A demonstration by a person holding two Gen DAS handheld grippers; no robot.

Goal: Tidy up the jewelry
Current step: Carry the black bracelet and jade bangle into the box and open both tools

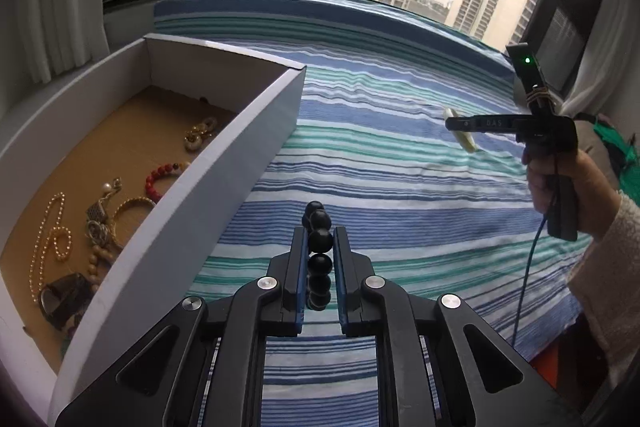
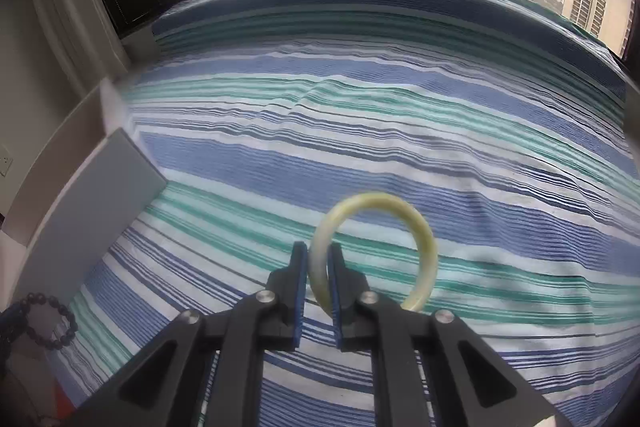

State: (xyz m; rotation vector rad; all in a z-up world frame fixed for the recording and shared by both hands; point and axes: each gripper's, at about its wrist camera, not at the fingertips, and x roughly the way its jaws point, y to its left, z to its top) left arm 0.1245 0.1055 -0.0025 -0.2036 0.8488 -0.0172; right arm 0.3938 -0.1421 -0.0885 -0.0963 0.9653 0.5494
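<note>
My left gripper is shut on a black bead bracelet, held above the striped bedspread just right of a white cardboard box. The box holds several pieces: a red bead bracelet, a gold bangle, a pearl chain. My right gripper is shut on a pale yellow bangle, held above the bed. It also shows in the left wrist view with the bangle. The black bracelet shows at the lower left of the right wrist view.
The blue, green and white striped bedspread covers the bed. A window with tall buildings lies beyond its far edge. The box's near wall stands left of my right gripper. Curtains hang at left.
</note>
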